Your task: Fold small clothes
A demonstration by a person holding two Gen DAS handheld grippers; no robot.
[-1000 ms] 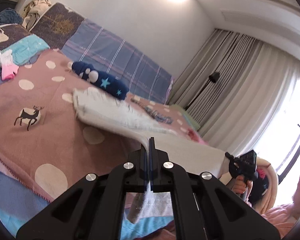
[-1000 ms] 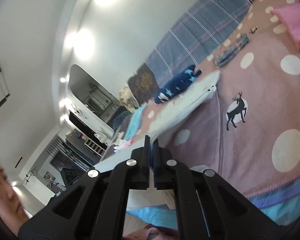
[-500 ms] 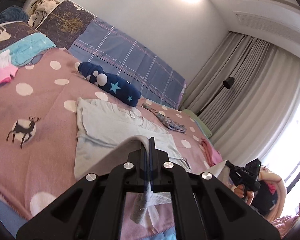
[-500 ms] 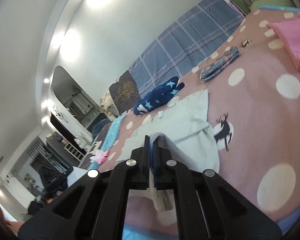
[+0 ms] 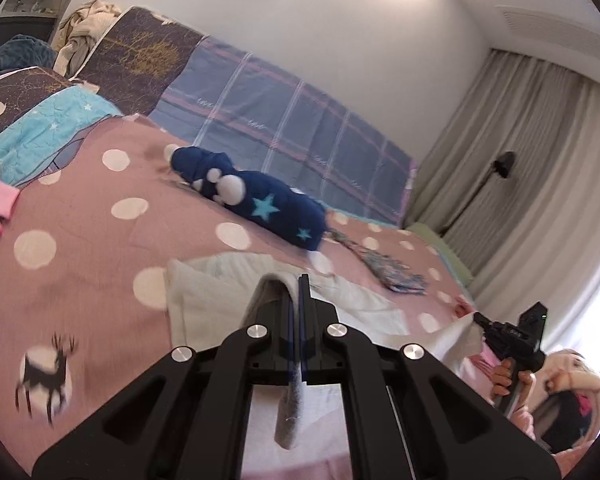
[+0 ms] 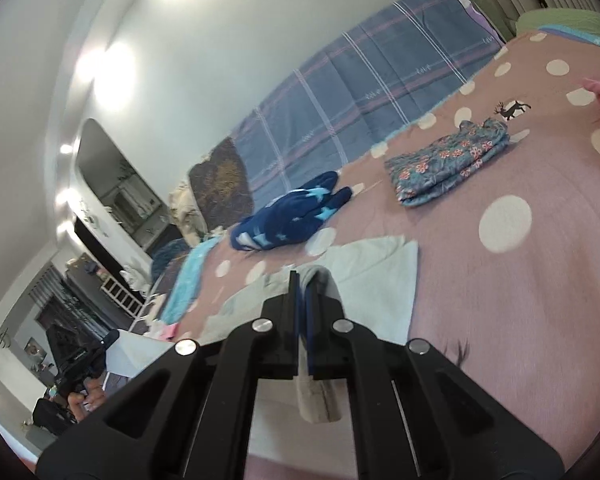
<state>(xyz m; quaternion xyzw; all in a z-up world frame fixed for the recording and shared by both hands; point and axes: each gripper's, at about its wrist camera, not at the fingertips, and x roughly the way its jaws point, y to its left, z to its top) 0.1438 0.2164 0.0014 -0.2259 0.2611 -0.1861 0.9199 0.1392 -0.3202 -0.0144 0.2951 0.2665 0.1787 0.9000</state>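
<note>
Left wrist — soft pale garment (image 5: 204, 300), creased, folded.

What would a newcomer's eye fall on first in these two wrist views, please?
Most striking is the pale garment spread on the pink polka-dot blanket, its near edge pinched in both shut tongs, left and right. Just behind it lies a navy star-patterned bundle, with a folded floral piece farther to the right.
</note>
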